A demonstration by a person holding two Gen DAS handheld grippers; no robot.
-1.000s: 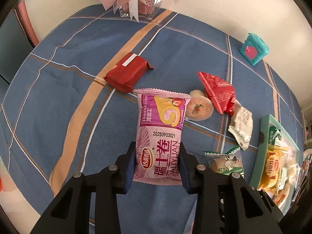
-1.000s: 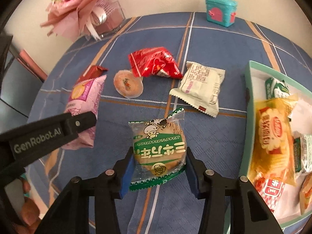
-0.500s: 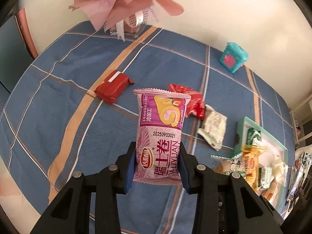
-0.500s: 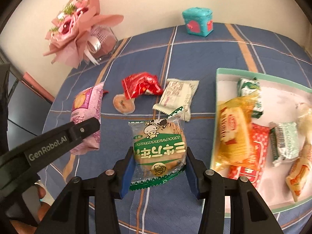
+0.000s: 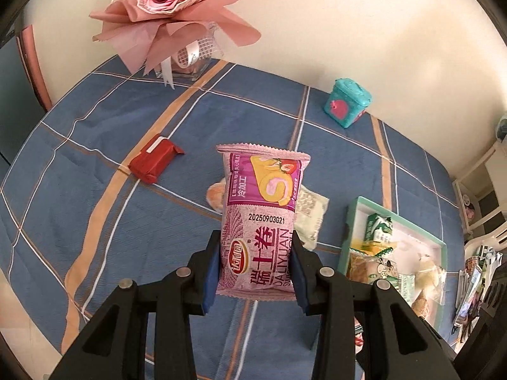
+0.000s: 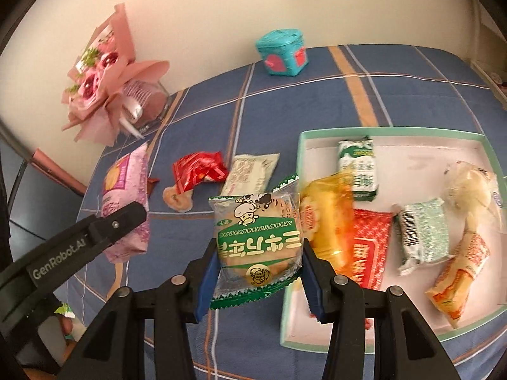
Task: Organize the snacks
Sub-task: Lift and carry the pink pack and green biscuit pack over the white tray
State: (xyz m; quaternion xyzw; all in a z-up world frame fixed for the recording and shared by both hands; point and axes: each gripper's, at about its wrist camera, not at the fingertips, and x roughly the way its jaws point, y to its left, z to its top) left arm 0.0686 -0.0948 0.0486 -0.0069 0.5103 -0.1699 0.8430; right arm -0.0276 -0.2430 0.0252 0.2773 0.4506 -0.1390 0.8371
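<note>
My left gripper (image 5: 255,270) is shut on a pink swiss-roll packet (image 5: 263,215) and holds it above the blue checked tablecloth (image 5: 95,196). It also shows at the left of the right wrist view (image 6: 126,202). My right gripper (image 6: 258,272) is shut on a green-and-white round cake packet (image 6: 256,237), held at the left edge of the teal-rimmed tray (image 6: 299,145). The tray holds several wrapped snacks. It shows in the left wrist view at the right (image 5: 351,221).
On the cloth lie a red bar (image 5: 153,160), a red packet (image 6: 199,171), a white packet (image 6: 250,172) and a round jelly cup (image 6: 176,198). A pink bouquet (image 5: 171,9) and a teal box (image 5: 347,103) stand at the back.
Both grippers have risen and moved right with their packets. The right gripper's cake packet now hangs at the tray's left edge; the tray fills more of its view.
</note>
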